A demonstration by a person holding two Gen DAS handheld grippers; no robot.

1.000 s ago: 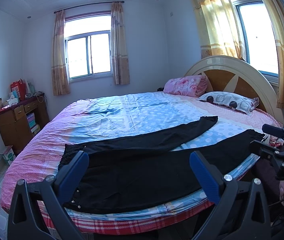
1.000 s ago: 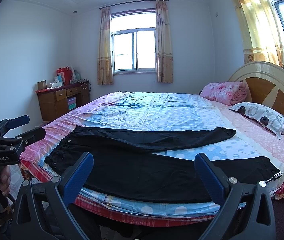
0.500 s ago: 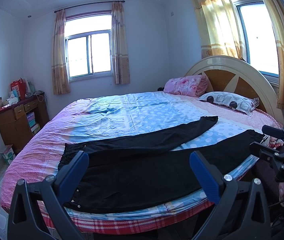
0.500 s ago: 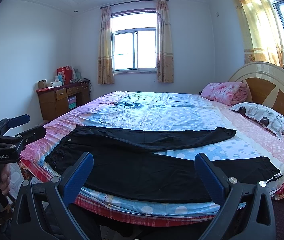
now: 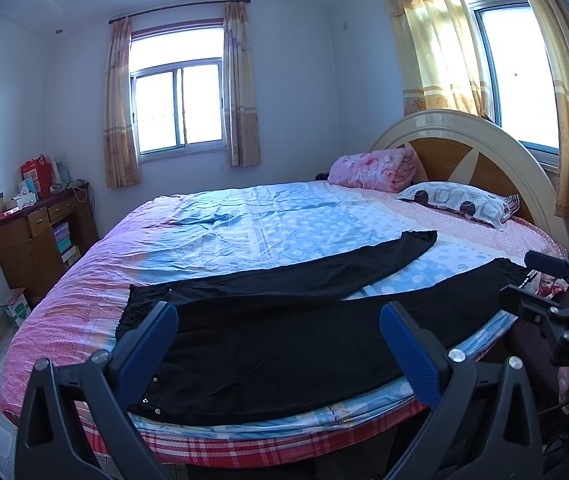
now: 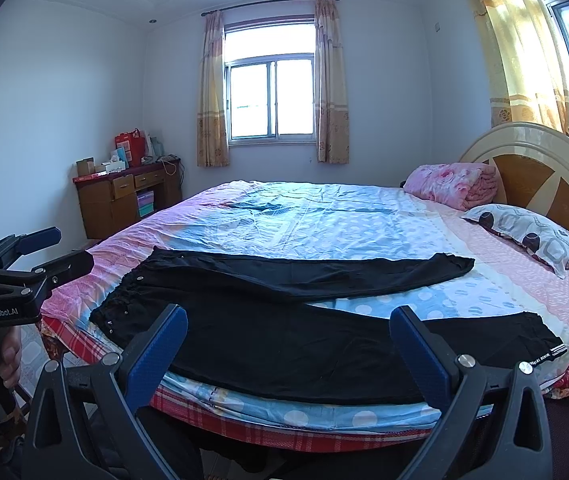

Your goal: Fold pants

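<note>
Black pants (image 5: 284, 340) lie spread flat on the near part of the bed (image 5: 244, 224), waist to the left, both legs running right and apart in a V. They also show in the right wrist view (image 6: 284, 332). My left gripper (image 5: 278, 322) is open and empty, held short of the bed's near edge, over the waist end. My right gripper (image 6: 288, 326) is open and empty, facing the near leg. Each gripper shows in the other's view: the right one at the right edge (image 5: 540, 280), the left one at the left edge (image 6: 44, 248).
A round wooden headboard (image 5: 464, 152), a patterned pillow (image 5: 460, 202) and a folded pink blanket (image 5: 372, 168) are at the right. A wooden desk with boxes (image 5: 40, 240) stands at the far left wall. Tiled floor lies left of the bed.
</note>
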